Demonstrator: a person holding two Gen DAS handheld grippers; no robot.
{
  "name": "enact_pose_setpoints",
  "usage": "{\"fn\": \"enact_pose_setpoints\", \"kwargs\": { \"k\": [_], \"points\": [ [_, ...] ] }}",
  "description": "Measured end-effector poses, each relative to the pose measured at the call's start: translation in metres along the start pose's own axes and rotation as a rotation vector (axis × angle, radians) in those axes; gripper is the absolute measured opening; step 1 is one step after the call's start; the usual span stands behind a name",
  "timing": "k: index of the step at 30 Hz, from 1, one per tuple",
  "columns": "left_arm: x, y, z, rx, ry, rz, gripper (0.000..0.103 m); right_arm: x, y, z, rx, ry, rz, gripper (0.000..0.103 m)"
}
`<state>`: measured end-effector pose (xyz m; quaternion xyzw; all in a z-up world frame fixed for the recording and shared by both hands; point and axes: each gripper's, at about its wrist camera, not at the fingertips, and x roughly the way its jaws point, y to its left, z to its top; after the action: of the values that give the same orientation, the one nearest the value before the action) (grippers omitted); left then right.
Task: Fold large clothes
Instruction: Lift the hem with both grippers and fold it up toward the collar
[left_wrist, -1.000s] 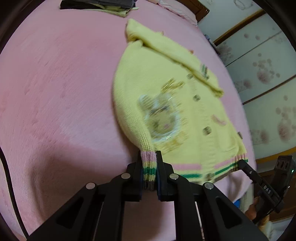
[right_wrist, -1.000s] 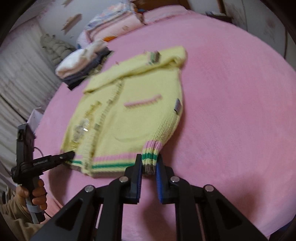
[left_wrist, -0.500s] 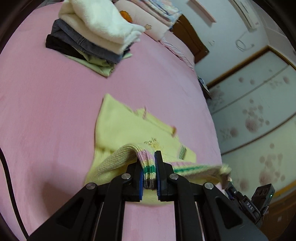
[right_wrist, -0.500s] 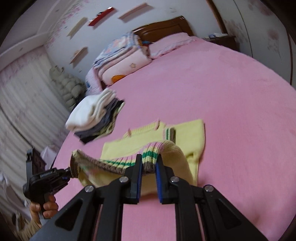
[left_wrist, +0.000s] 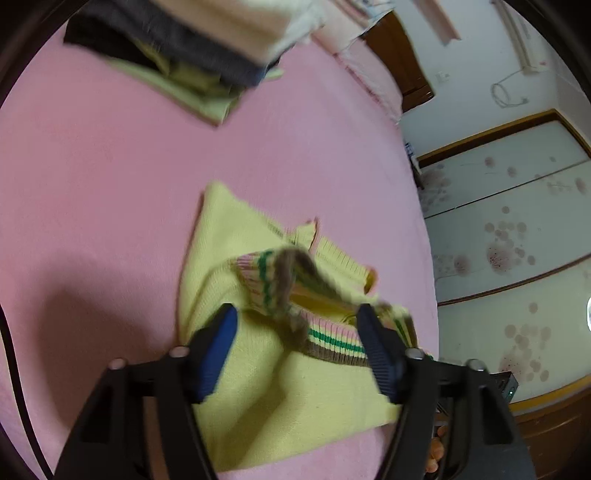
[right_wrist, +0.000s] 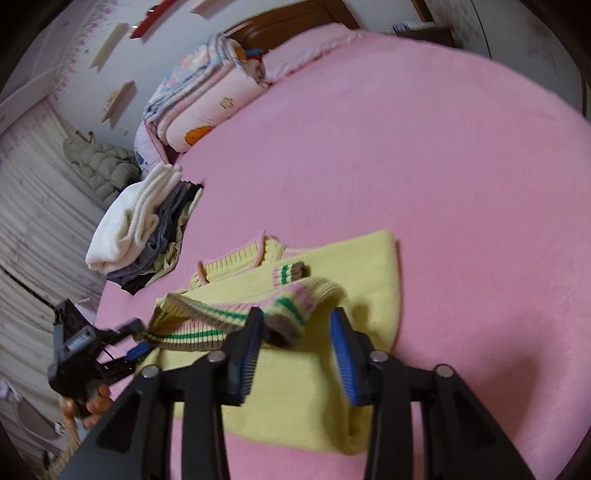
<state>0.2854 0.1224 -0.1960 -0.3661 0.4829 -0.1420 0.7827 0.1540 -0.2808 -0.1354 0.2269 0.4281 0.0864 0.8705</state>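
Both grippers — left (left_wrist: 297, 328) and right (right_wrist: 297, 334) — stand spread, gripping nothing, over the yellow sweater (right_wrist: 295, 391) doubled over on the pink bed (right_wrist: 443, 166), striped hem (right_wrist: 192, 328) on top.

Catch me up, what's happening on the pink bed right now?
A person with two handheld grippers is folding a yellow knit cardigan on the pink bedspread. The striped hem lies folded up over the body, near the collar. The left gripper and the right gripper are both open, with the hem lying loose between their fingers. A stack of folded clothes sits beyond.
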Motion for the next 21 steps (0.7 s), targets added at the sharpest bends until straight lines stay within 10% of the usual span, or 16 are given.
{"fn": "enact_pose_setpoints", "kwargs": {
  "k": [12,21],
  "points": [
    [0.011,-0.003,0.015,0.282,0.001,0.146,0.070,0.032,0.014,0.007,-0.262,0.015,-0.128,0.055],
    [0.027,-0.015,0.025,0.457,0.016,0.212,0.044,0.063,0.009,0.026,-0.227,0.044,-0.079,0.055]
  ]
}}
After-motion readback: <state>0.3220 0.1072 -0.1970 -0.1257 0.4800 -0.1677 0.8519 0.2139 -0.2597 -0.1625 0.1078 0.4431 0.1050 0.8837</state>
